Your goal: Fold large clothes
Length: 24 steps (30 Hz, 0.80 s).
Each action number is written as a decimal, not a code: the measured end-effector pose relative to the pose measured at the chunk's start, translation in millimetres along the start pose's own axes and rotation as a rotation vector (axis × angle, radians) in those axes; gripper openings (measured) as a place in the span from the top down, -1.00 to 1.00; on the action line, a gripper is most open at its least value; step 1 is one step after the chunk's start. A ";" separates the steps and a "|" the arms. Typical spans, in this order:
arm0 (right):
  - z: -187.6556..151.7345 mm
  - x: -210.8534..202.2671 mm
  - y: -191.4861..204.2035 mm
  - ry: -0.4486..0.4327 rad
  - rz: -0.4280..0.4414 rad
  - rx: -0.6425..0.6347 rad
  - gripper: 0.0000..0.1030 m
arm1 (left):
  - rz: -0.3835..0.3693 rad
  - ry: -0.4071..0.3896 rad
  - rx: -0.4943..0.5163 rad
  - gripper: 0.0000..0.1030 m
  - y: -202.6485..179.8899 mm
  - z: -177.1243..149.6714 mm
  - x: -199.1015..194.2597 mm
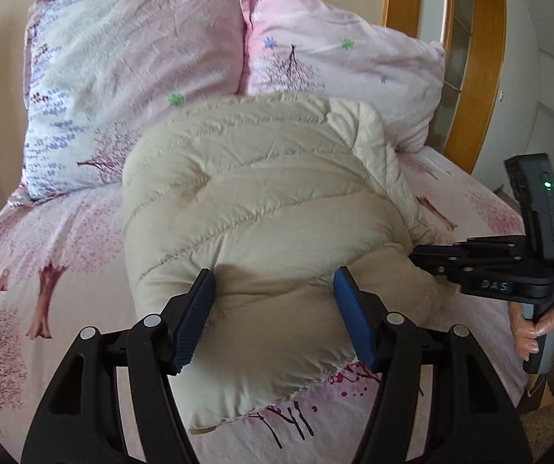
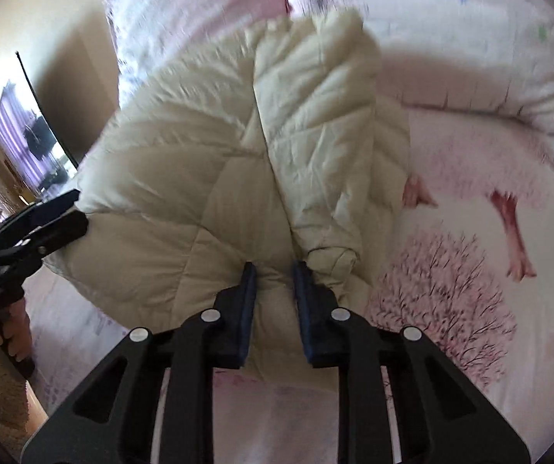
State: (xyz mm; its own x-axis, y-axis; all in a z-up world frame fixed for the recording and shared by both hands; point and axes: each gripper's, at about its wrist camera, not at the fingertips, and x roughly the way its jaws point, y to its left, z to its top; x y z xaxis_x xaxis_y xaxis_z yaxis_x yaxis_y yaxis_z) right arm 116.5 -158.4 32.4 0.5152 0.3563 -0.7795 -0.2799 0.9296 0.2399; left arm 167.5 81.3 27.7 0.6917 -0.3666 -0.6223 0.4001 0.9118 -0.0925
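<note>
Both grippers' fingers [image 1: 199,301] clamp the cream quilted jacket [image 1: 261,201], its length running toward the pillows [image 1: 130,65].

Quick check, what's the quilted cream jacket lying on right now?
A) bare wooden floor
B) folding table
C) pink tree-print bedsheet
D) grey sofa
C: the quilted cream jacket lies on the pink tree-print bedsheet, in front of two pillows, with both grippers at its near edge.
</note>
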 end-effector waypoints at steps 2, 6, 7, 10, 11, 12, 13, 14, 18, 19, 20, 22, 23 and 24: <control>-0.1 5.4 1.5 0.020 -0.015 -0.020 0.60 | 0.012 0.005 0.018 -0.27 -2.7 -3.5 6.2; 16.3 -8.7 1.7 0.006 0.020 -0.024 0.59 | 0.037 0.006 0.039 -0.30 -4.8 -8.5 16.3; 24.0 -15.5 -3.5 -0.030 0.053 0.011 0.54 | 0.038 0.004 0.042 -0.31 -5.5 -8.3 16.3; 60.0 -35.2 -32.6 -0.168 0.107 0.188 0.08 | 0.020 -0.009 0.027 -0.38 -4.4 -7.8 14.9; 74.0 -36.2 -43.4 -0.201 0.102 0.242 0.03 | 0.011 -0.014 0.020 -0.40 -3.6 -7.5 14.1; 85.8 -33.6 -51.2 -0.214 0.090 0.277 0.03 | 0.007 -0.019 0.018 -0.42 -3.4 -7.8 14.0; 95.5 -29.6 -57.1 -0.214 0.084 0.303 0.03 | 0.004 -0.023 0.016 -0.45 -3.1 -8.0 14.0; 105.9 -20.2 -63.6 -0.193 0.097 0.333 0.03 | 0.003 -0.027 0.015 -0.47 -3.4 -8.6 13.9; 121.1 19.1 -76.0 -0.108 0.166 0.405 0.77 | 0.003 -0.044 0.014 -0.55 -5.2 -8.8 12.9; 121.2 28.1 -79.4 -0.095 0.122 0.426 0.86 | -0.005 -0.053 0.009 -0.55 -5.5 -8.1 10.8; 119.7 34.0 -82.8 -0.075 0.084 0.446 0.88 | -0.019 -0.066 0.005 -0.55 -5.9 -7.3 7.4; 110.3 43.3 -91.8 -0.039 0.027 0.499 0.89 | -0.047 -0.097 -0.001 -0.56 -9.1 -4.3 -2.3; 104.8 48.7 -96.6 -0.018 -0.003 0.527 0.89 | -0.059 -0.112 -0.007 -0.58 -10.9 -2.6 -7.4; 102.1 51.9 -98.1 -0.006 -0.022 0.530 0.89 | -0.069 -0.124 -0.013 -0.62 -11.9 -1.3 -10.8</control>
State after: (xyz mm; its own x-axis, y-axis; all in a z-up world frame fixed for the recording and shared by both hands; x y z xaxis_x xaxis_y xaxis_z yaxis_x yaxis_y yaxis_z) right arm 253.4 -221.4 27.5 0.5212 0.3355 -0.7848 0.1785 0.8563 0.4846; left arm 154.5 74.6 34.4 0.7320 -0.4483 -0.5130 0.4421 0.8855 -0.1428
